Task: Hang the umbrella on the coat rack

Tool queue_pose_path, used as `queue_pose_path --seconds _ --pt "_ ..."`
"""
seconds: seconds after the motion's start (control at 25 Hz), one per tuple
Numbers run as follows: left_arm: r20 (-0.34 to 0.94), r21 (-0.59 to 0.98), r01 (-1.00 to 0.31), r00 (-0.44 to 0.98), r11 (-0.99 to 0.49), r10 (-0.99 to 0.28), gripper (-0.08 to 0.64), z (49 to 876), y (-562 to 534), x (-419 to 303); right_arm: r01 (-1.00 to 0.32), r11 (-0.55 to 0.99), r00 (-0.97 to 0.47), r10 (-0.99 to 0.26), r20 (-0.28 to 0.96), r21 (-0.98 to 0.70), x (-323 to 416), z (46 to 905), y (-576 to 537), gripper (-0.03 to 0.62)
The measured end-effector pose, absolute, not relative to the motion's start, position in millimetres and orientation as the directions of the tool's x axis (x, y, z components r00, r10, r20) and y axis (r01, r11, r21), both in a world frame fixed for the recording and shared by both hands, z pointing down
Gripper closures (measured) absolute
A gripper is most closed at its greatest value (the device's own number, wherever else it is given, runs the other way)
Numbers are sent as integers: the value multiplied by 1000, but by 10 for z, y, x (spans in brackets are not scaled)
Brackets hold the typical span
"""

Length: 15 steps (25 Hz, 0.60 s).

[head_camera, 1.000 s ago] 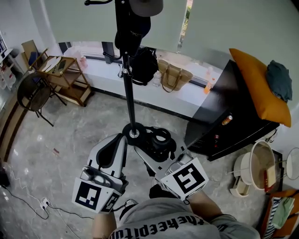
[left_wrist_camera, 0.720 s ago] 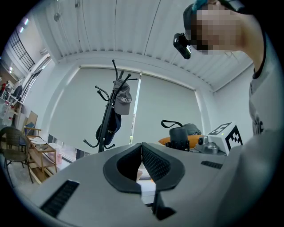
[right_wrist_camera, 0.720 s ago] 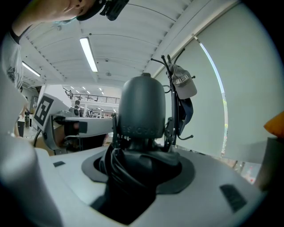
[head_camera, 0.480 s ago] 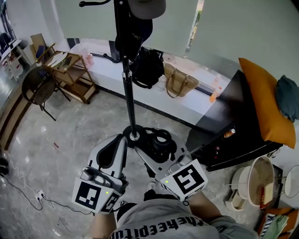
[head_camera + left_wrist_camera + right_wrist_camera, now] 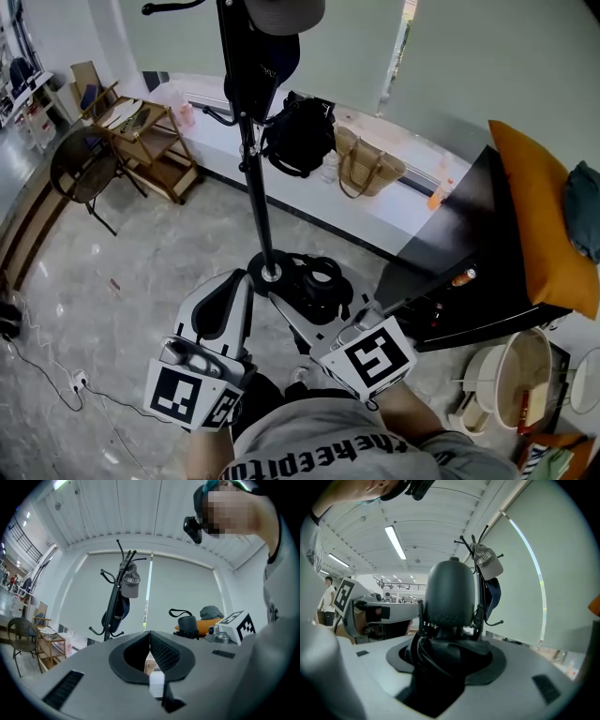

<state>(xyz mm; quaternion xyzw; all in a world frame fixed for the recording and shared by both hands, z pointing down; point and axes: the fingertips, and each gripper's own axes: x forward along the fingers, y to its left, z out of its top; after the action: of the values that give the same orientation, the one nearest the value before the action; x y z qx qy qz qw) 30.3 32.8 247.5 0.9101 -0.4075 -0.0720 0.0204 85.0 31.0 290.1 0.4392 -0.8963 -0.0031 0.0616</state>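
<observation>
The right hand-held gripper [image 5: 449, 665] clenches the folded black umbrella [image 5: 450, 597] upright, its strap end up, likely for hooking onto the tall black metal coat rack [image 5: 255, 187]. The left hand-held gripper [image 5: 150, 651] is closed on nothing.

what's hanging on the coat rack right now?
A grey cap near the top of the coat rack, a dark cap below it. The lower hooks look bare. Anything behind the caps is covered. The umbrella is in the right gripper.
</observation>
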Motion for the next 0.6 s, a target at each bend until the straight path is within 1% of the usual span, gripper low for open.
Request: queue_pose_path --seconds 0.28,0.6 --pt "-106 97 -751 645 -653 -757 543 2505 262 282 -777 627 -619 -776 117 47 826 2949 247 334" --pt "-108 107 -737 659 -668 -744 543 2501 70 137 -791 610 -601 -789 130 49 688 2960 79 334"
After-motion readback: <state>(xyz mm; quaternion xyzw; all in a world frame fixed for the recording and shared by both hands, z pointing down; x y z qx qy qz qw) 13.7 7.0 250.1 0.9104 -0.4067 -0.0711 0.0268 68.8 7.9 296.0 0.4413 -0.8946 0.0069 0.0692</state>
